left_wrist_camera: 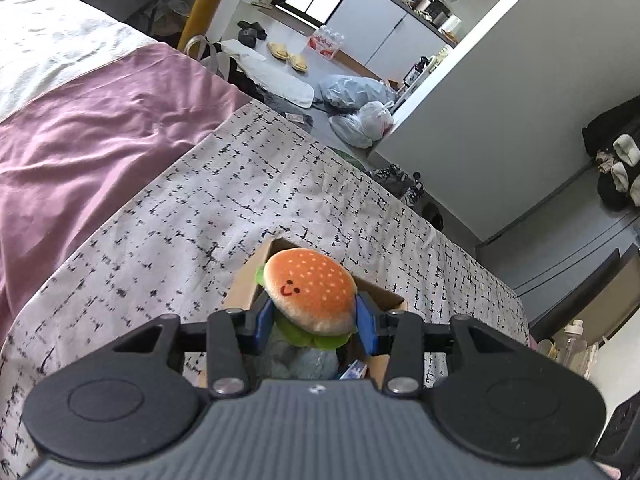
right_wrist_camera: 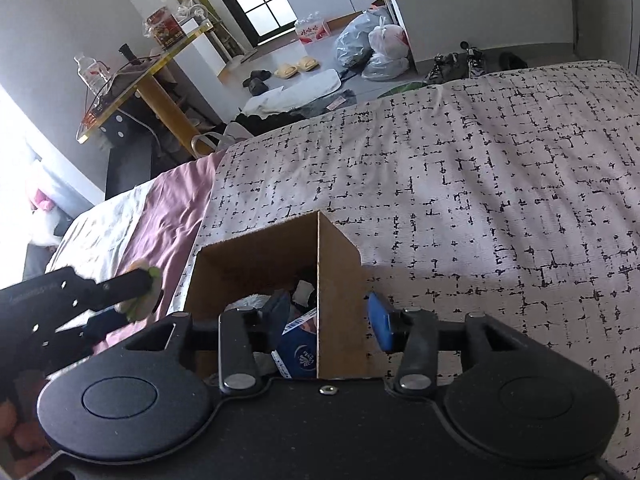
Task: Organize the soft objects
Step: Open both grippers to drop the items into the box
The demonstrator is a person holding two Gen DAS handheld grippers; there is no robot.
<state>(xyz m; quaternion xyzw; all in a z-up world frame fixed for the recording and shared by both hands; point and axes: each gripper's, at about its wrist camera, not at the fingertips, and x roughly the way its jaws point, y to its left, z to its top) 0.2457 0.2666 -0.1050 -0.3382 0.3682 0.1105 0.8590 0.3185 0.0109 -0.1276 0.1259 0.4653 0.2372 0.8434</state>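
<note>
My left gripper (left_wrist_camera: 314,320) is shut on a plush hamburger toy (left_wrist_camera: 310,294) with a smiling face and holds it just above an open cardboard box (left_wrist_camera: 244,284) on the bed. Grey soft items (left_wrist_camera: 304,362) lie inside the box below the toy. In the right wrist view the same box (right_wrist_camera: 340,276) stands on the patterned bedspread. My right gripper (right_wrist_camera: 328,318) is open, with its jaws on either side of the box's right wall. A blue packet (right_wrist_camera: 298,346) and dark items lie inside. The left gripper's arm (right_wrist_camera: 72,292) shows at the left with the toy's green edge (right_wrist_camera: 140,304).
The bed has a white black-patterned cover (left_wrist_camera: 200,216), a mauve sheet (left_wrist_camera: 100,140) and a white quilt (left_wrist_camera: 52,56). On the floor beyond lie plastic bags (left_wrist_camera: 356,104), slippers (left_wrist_camera: 288,56) and a mat. A gold-framed glass table (right_wrist_camera: 132,76) stands to the left of the bed.
</note>
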